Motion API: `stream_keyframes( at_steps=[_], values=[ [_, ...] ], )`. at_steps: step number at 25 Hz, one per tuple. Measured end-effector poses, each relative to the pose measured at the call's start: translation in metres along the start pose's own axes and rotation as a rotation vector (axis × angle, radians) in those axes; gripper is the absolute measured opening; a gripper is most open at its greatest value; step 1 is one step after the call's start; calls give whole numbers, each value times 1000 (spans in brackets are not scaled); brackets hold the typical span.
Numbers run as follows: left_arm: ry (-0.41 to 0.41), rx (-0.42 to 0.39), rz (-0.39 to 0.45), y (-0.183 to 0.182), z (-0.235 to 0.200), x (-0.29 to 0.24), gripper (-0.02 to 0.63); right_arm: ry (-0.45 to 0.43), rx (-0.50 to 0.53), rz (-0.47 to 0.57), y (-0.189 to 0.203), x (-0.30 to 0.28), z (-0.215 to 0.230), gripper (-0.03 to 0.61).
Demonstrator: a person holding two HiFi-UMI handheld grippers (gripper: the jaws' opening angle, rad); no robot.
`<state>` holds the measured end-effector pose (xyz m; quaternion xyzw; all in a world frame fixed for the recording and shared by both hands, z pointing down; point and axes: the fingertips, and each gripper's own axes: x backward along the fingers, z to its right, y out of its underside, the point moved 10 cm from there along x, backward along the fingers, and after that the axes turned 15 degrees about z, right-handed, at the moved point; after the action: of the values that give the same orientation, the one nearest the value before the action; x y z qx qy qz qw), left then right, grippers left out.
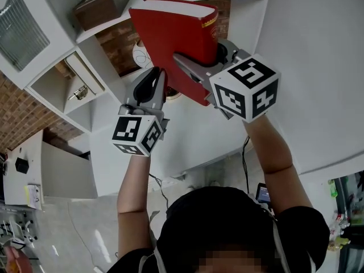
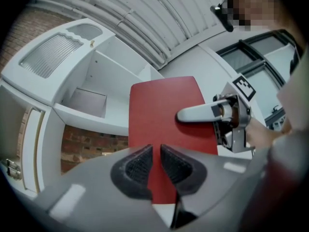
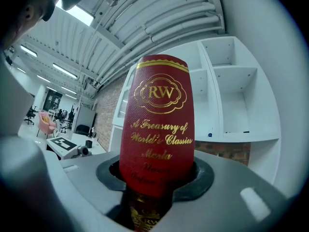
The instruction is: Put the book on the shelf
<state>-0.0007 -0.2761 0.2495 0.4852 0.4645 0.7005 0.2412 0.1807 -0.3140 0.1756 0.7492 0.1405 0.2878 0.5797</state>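
Looking down along our forearms, we see the red book (image 1: 170,36) held in the air, short of the white shelf unit (image 1: 68,87) that stands beyond it. It is a thick hardback with a finely woven cloth cover. Its rounded spine carries gilt lettering and a scalloped gilt crest.

Our right gripper (image 1: 199,67) is clamped across the book at its spine end. The jaws stand about half open around the book's thickness, dark rubbery pads press on both boards, and one smooth grey finger lies flat on the cover.

Our left gripper (image 1: 156,79) sits at the book's lower edge, on the side away from the spine. Its black, dimpled pads (image 2: 137,170) nearly meet, leaving only a thin slit. Red cloth shows through the slit, but nothing is pinched between the pads. We cannot tell whether the tips touch the cover.

The shelf unit has boxy, smooth-painted compartments with rough brick wall (image 1: 17,115) showing around them. A brown box (image 1: 102,4) sits in a compartment just past the book's far left corner.
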Motion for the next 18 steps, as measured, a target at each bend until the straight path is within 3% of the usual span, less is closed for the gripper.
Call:
stream_keyframes(
  at_steps=[9,18],
  values=[
    [43,-46,98,-31,-8,-29,40,20,73,108,-41,-14,3,212],
    [75,-78,126,-45,-6,-51,40,46,111,181,-65,-18,13,213]
  ],
)
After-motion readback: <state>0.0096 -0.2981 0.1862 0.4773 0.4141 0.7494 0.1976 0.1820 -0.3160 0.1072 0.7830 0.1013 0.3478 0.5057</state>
